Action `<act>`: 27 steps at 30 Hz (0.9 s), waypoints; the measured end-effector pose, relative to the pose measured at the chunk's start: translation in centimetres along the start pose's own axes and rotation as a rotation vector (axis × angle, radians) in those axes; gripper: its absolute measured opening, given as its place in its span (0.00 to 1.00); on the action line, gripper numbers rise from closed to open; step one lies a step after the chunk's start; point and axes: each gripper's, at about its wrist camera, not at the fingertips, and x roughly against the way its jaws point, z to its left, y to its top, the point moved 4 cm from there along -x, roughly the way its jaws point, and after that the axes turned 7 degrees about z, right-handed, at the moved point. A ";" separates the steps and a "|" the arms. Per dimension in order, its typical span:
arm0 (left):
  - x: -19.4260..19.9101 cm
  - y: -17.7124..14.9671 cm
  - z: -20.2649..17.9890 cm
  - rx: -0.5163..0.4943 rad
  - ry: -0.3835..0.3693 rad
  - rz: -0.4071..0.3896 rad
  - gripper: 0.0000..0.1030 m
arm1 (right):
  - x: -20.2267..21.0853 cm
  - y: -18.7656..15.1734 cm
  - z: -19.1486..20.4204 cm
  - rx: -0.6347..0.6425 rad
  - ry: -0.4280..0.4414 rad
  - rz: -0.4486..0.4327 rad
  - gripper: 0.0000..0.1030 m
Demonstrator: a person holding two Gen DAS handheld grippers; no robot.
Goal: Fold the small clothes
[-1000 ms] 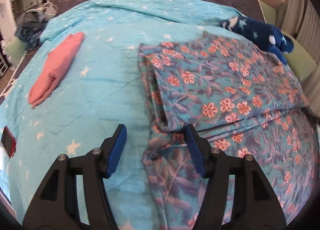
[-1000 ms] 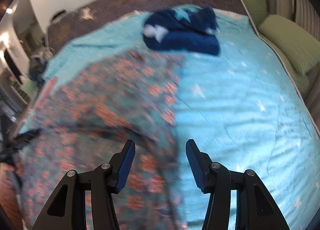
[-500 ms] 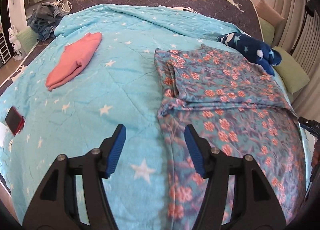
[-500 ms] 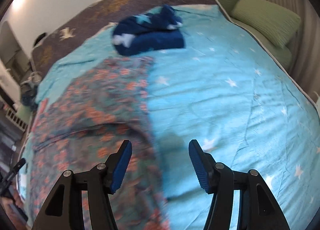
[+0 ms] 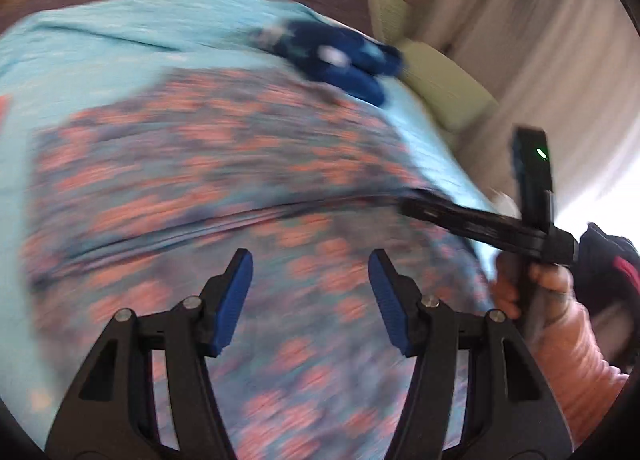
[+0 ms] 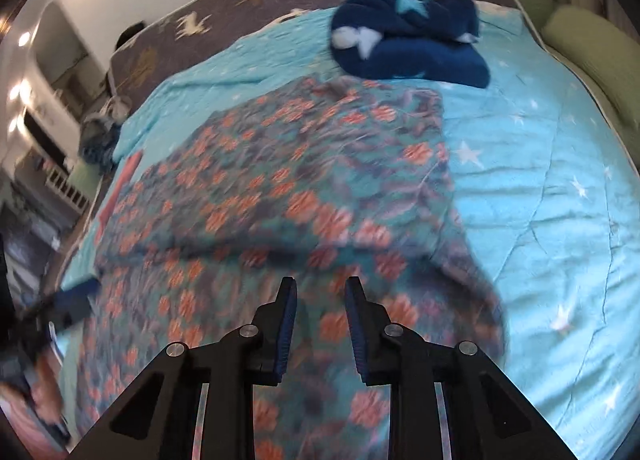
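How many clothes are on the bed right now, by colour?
Floral: 1, the floral garment spread in the middle.
Navy: 1, the navy bundle beyond it.
Pink: 1, the pink item, only an edge showing past the floral garment's left side.
Total: 3 on the blanket.

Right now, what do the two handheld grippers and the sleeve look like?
Both the left gripper and right gripper have black angular frames, silver screws and ribbed blue pads. The right unit carries a green light. The sleeve is pink ribbed knit.
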 end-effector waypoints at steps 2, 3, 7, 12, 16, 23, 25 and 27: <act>-2.3 1.5 -1.6 -0.040 -0.053 0.042 0.59 | 0.5 0.6 -1.0 -0.049 -0.010 -0.017 0.24; -3.5 2.2 -2.3 -0.056 -0.073 0.062 0.59 | 0.8 0.8 -1.6 -0.079 0.000 -0.029 0.24; -7.2 4.2 -4.1 -0.079 -0.169 0.120 0.59 | 1.9 1.4 -3.9 -0.233 0.186 -0.055 0.24; -9.3 5.2 -5.7 -0.191 -0.128 0.099 0.59 | 2.2 2.1 -5.1 -0.324 0.329 -0.070 0.26; -10.4 5.8 -7.0 -0.257 -0.129 0.093 0.59 | 2.2 2.6 -4.5 -0.302 0.332 -0.080 0.26; -11.4 6.6 -9.8 -0.303 -0.263 0.102 0.58 | 3.0 2.9 -4.6 -0.296 0.372 -0.098 0.26; -10.6 5.8 -10.7 -0.315 -0.381 0.130 0.58 | 3.4 2.8 -4.8 -0.288 0.370 -0.098 0.26; -10.0 5.2 -11.1 -0.338 -0.365 0.124 0.58 | 3.7 2.6 -4.9 -0.276 0.369 -0.096 0.26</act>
